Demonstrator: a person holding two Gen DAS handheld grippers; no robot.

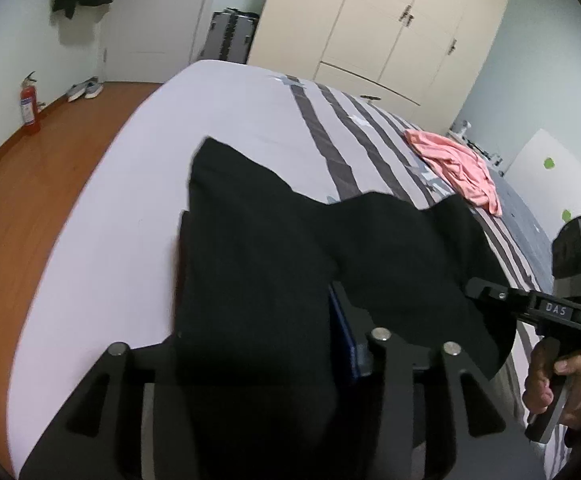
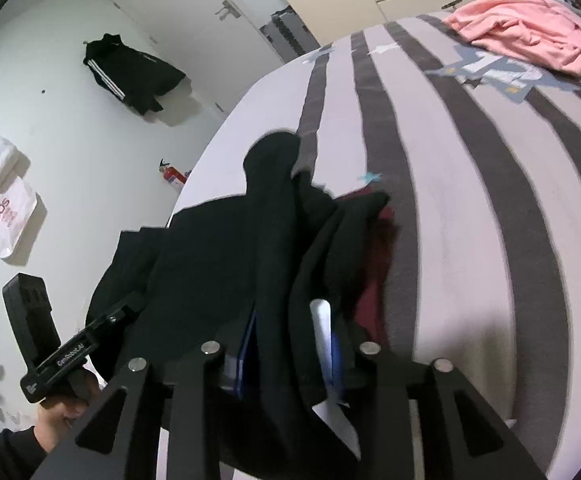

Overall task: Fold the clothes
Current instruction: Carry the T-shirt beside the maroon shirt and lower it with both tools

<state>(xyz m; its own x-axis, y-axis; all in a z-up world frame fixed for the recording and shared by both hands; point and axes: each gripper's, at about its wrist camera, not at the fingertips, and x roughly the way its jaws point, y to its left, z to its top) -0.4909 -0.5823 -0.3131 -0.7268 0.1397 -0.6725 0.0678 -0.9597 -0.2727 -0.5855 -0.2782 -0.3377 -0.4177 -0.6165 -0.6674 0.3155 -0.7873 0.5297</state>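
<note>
The black cloth (image 1: 258,248) looks soft and dull, the bed sheet (image 1: 130,208) smooth, and the wood floor (image 1: 30,184) shiny.

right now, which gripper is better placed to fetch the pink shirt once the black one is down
Probably right. The pink shirt lies on the striped side of the bed, beyond the right gripper in the left camera's view; the left gripper would have to cross over it.
</note>
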